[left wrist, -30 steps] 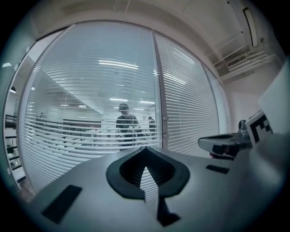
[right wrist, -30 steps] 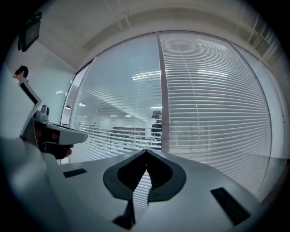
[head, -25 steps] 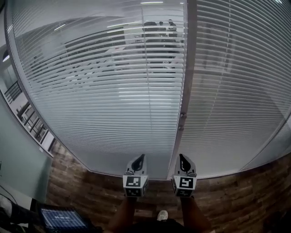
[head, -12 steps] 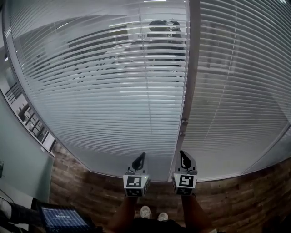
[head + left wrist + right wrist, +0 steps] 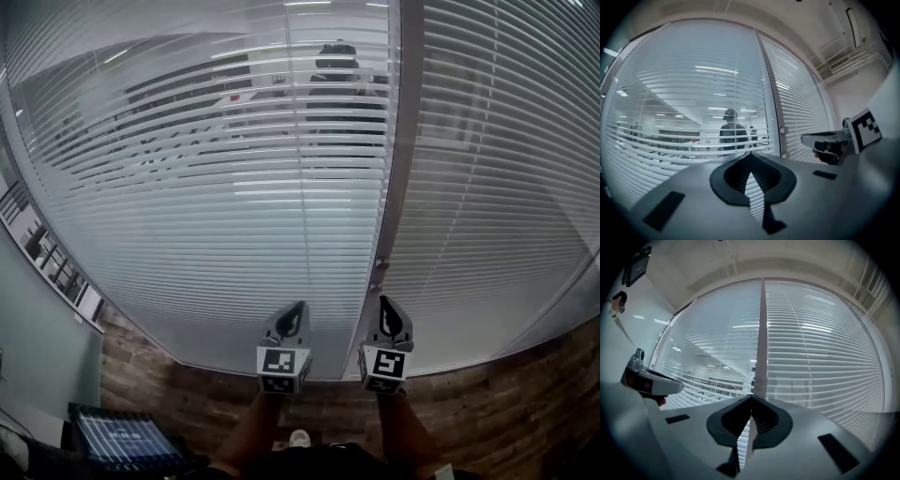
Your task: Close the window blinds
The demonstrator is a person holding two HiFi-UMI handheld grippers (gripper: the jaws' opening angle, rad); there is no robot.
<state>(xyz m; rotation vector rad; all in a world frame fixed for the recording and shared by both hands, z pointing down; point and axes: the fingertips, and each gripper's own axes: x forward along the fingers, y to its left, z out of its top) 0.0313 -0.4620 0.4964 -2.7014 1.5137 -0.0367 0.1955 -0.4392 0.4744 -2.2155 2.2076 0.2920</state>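
Note:
The left blind (image 5: 187, 187) has its slats tilted open, and I can see an office through the glass. The right blind (image 5: 497, 187) has its slats turned flat and lets nothing through. A grey post (image 5: 394, 141) divides them, with a small knob (image 5: 379, 266) low on it. My left gripper (image 5: 291, 317) and right gripper (image 5: 390, 311) are held side by side just short of the blinds' bottom edge, one on each side of the post. Both are shut and hold nothing. The left gripper view shows its jaw tips (image 5: 750, 154) meeting; the right gripper view shows the same (image 5: 751, 397).
A tablet (image 5: 122, 436) sits at the lower left beside a pale wall (image 5: 37, 328). Brick-patterned floor (image 5: 187, 394) runs along under the window. A person's figure (image 5: 731, 133) shows in the glass behind the left blind.
Both grippers have moved forward toward the blinds and a little up. The window now looks closer.

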